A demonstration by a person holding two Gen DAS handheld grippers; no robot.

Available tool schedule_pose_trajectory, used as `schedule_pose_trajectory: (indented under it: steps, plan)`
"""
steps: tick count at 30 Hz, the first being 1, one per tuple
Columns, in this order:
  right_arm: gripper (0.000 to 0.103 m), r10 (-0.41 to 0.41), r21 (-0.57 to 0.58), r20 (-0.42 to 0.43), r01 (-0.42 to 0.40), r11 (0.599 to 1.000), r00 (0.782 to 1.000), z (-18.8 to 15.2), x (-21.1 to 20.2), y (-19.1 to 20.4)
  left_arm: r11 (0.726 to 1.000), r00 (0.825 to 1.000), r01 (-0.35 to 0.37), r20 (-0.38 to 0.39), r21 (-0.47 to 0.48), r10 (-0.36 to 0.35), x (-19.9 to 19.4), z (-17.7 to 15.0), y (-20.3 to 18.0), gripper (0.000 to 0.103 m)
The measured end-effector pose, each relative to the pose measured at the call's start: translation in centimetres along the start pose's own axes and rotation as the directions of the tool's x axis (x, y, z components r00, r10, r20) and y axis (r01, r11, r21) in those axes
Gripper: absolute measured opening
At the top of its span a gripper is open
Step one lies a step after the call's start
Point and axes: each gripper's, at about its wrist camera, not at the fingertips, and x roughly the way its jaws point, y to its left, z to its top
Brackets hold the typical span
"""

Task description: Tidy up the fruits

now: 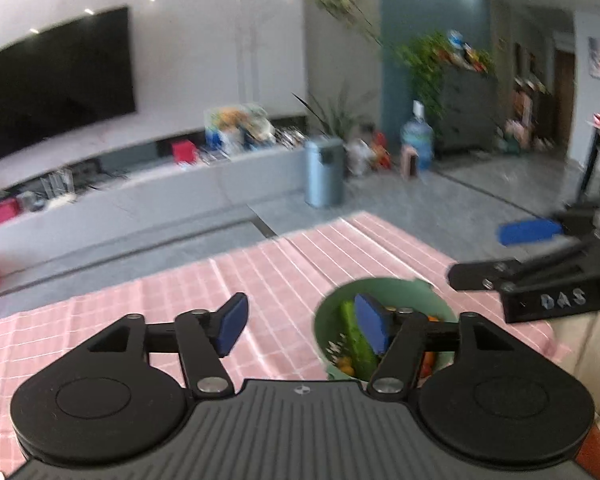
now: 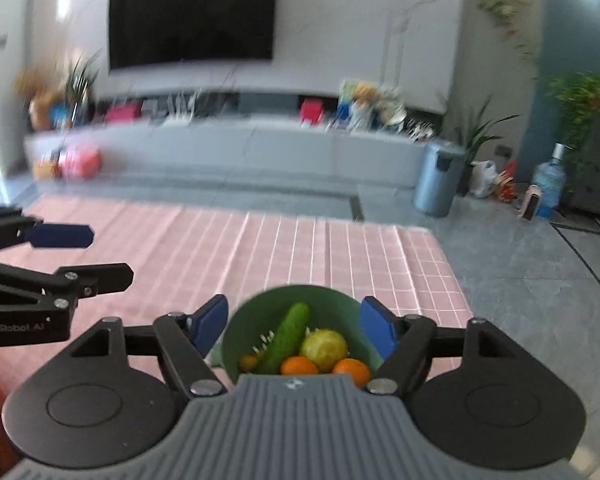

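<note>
A green bowl [image 2: 244, 332] stands on the pink checked tablecloth [image 2: 300, 248] near its front right corner. It holds a cucumber [image 2: 286, 338], a yellow-green round fruit [image 2: 324, 350] and oranges [image 2: 299, 366]. My right gripper [image 2: 296, 326] is open and empty, raised above the bowl, fingers either side of it in view. My left gripper [image 1: 304, 326] is open and empty, above the cloth just left of the bowl [image 1: 432, 300]; its right finger hides part of the cucumber [image 1: 358, 344]. Each gripper shows in the other's view, the left one [image 2: 100, 256] and the right one [image 1: 484, 256].
The table edge lies just beyond the bowl on the right, with grey floor [image 2: 520, 280] past it. Bare pink cloth [image 1: 180, 288] stretches to the left of the bowl. A TV wall, low cabinet and bin [image 2: 438, 178] stand far behind.
</note>
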Motion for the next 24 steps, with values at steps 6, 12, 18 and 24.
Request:
schedule_pose_trajectory:
  steps: [6,12,18,24]
  plan:
    - [0.079,-0.118,0.049,0.163,0.111,0.993,0.98,-4.3,-3.4,3.2,0.988,0.985,-0.149,0.087,0.027,0.146,-1.0,-2.8,-2.1,0.088]
    - [0.08,-0.203,0.085,0.217,0.188,0.978,0.955,-8.7,-3.4,5.0,0.968,0.966,-0.25,0.083,0.037,0.246,-0.4,-5.5,-3.5,0.088]
    - [0.083,-0.204,0.12,0.148,0.187,0.975,0.968,-12.0,-1.3,5.2,0.965,0.966,-0.26,-0.005,-0.034,0.26,0.2,-7.3,-2.5,0.088]
    - [0.083,-0.178,0.145,0.111,0.162,0.976,0.978,-13.7,0.7,4.8,0.962,0.964,-0.263,-0.074,-0.081,0.257,0.9,-8.2,-1.4,0.088]
